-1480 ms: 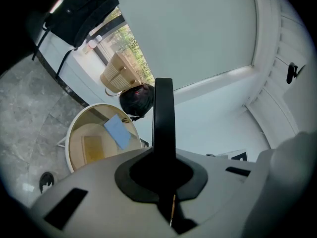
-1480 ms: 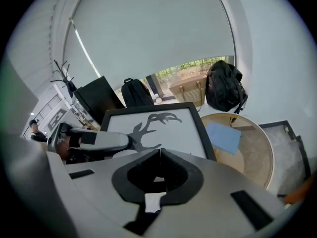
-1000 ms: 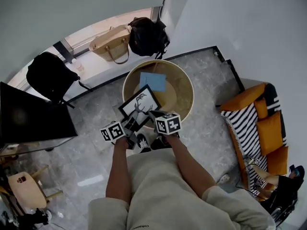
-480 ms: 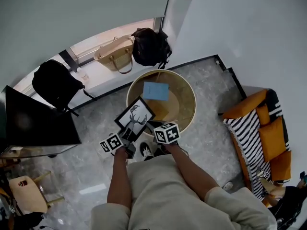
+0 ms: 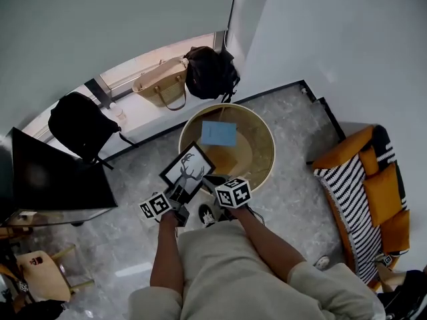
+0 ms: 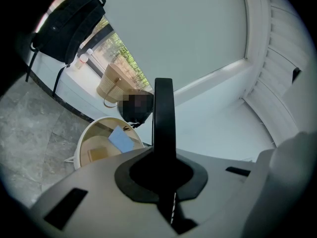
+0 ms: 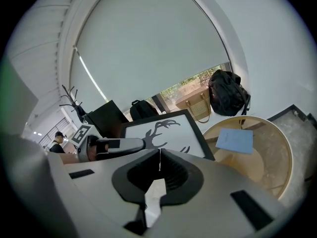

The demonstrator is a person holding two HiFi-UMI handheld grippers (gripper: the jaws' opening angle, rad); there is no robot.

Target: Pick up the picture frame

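Note:
The picture frame (image 5: 187,172), black-edged with a deer-antler print, hangs tilted above the floor beside the round table (image 5: 261,129). My left gripper (image 5: 179,193) is shut on its lower left edge. In the left gripper view the frame (image 6: 163,113) stands edge-on as a black bar between the closed jaws of the left gripper (image 6: 163,157). My right gripper (image 5: 212,180) sits just right of the frame's lower corner. In the right gripper view the right gripper (image 7: 159,155) has its jaws together with nothing in them, and the frame's face (image 7: 166,132) shows beyond them.
A blue notebook (image 5: 219,133) lies on the round table. A tan handbag (image 5: 162,82) and a black bag (image 5: 210,72) sit by the window. A black backpack (image 5: 83,122), a dark screen (image 5: 57,175), an orange striped sofa (image 5: 370,192) and a wooden stool (image 5: 40,275) surround me.
The frame, held by the left gripper, has drawn a little away from the round table toward my body. Both grippers moved with it.

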